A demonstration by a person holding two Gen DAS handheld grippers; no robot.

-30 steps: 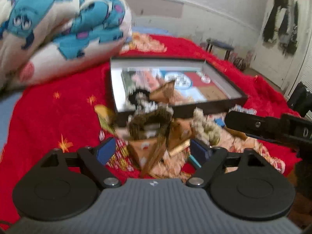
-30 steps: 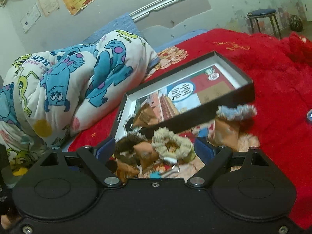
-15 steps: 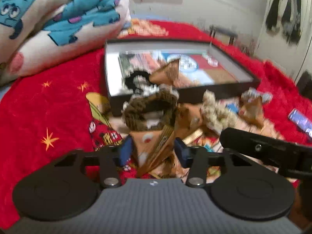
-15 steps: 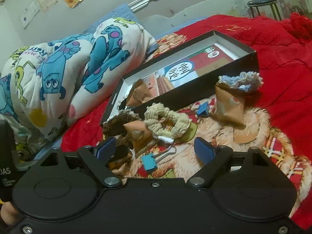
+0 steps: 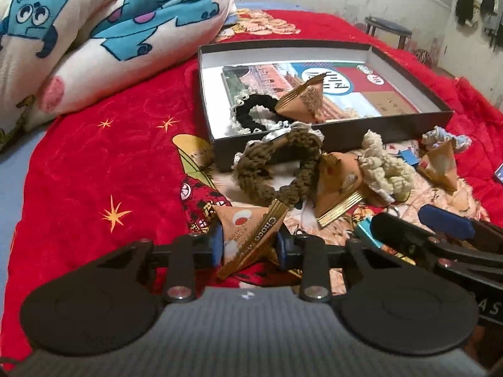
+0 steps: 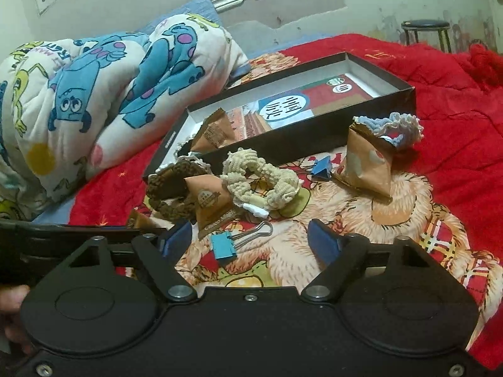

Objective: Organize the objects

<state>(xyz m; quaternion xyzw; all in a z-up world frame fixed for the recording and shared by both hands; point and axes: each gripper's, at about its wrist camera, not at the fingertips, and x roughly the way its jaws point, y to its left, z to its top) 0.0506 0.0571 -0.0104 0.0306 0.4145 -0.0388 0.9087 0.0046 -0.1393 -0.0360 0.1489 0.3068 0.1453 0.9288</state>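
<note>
My left gripper (image 5: 248, 246) is closing, its blue pads pressed on both sides of a brown triangular snack packet (image 5: 251, 235) on the red blanket. Behind it lie a brown scrunchie (image 5: 276, 169), a second packet (image 5: 336, 182) and a cream scrunchie (image 5: 383, 163). The black box (image 5: 408, 72) holds a black scrunchie (image 5: 254, 113) and another packet (image 5: 305, 100). My right gripper (image 6: 250, 242) is closing too, with a light blue binder clip (image 6: 224, 248) lying between its jaws, untouched. Further right stand a dark blue clip (image 6: 322, 166) and a packet (image 6: 367, 166) topped by a blue scrunchie (image 6: 393, 125).
A rolled quilt with cartoon monsters (image 5: 94, 31) lies at the left, close to the box. The red blanket (image 5: 94, 172) stretches bare on the left side. A stool (image 6: 426, 28) stands by the far wall. The two grippers sit side by side, close together.
The left jaws have closed in from wide apart onto the packet as the gripper tipped down. The right gripper has sunk toward the light blue clip and its jaws have narrowed a little.
</note>
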